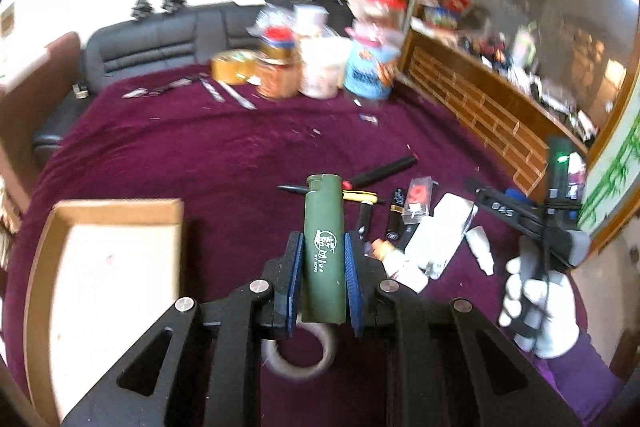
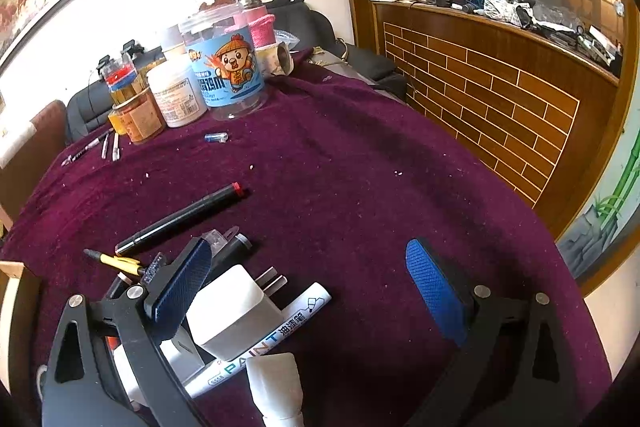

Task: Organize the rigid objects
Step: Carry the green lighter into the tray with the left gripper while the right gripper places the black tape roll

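Observation:
My left gripper [image 1: 323,247] is shut on a green lighter [image 1: 323,227] that stands upright between its blue pads, lifted above the purple cloth. An open cardboard box [image 1: 116,211] lies to its lower left. A roll of tape [image 1: 300,355] shows under the jaws. Ahead on the cloth lies a pile of pens, a black marker [image 1: 384,171] and white chargers [image 1: 440,235]. My right gripper [image 2: 316,287] stands wide open over a white plug adapter [image 2: 236,315] and a white paint marker [image 2: 272,335]. A black marker with a red band [image 2: 184,215] lies beyond. The right gripper appears in the left wrist view, held by a white-gloved hand [image 1: 540,311].
Jars and containers [image 2: 224,67] stand at the table's far edge, with loose pens [image 2: 104,147] beside them. A brick-patterned wooden counter [image 2: 500,115] runs along the right. A dark sofa [image 1: 152,43] sits behind the table. A yellow pen [image 2: 116,261] lies at the left.

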A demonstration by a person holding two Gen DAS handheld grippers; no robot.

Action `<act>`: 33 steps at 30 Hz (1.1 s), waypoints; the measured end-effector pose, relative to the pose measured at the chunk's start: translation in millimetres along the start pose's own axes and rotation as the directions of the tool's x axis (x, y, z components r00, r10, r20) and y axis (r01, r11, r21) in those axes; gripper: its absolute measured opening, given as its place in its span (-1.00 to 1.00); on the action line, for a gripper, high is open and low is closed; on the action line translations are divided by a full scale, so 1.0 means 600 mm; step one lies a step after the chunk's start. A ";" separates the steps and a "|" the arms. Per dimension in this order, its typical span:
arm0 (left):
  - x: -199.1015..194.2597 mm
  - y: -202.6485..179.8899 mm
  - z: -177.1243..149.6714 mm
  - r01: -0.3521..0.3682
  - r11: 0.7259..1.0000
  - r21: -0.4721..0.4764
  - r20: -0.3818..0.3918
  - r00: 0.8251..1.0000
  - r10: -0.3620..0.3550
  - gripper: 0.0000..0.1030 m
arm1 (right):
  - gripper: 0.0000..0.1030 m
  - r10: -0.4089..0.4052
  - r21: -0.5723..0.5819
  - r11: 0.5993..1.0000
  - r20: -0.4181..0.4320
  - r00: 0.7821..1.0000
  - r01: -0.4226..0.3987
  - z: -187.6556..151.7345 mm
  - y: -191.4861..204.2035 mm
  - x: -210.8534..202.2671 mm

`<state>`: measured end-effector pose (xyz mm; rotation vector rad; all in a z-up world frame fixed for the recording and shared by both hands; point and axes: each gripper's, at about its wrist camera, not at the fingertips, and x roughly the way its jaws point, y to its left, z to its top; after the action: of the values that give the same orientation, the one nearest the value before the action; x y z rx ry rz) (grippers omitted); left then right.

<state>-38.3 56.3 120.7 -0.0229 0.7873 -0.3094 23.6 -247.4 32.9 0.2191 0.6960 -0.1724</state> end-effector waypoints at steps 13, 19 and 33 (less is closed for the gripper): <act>-0.123 0.151 -0.127 0.012 0.965 -0.260 0.109 0.994 0.017 -0.68 | 0.03 0.340 -0.383 0.805 -0.328 0.881 -0.453 -0.130 0.281 -0.126; -0.159 0.198 -0.172 0.008 0.956 -0.295 0.139 0.990 0.035 -0.68 | -0.13 0.296 -0.261 0.866 -0.423 0.856 -0.428 -0.149 0.314 -0.067; -0.150 0.262 -0.190 0.049 0.929 -0.367 0.146 0.989 0.005 -0.68 | -0.86 0.292 -0.299 0.856 -0.393 0.872 -0.422 -0.141 0.338 -0.130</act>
<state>-136.0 242.5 81.2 -0.4065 0.6913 -0.1741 -40.4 -23.9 49.4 0.0034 0.9978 0.3742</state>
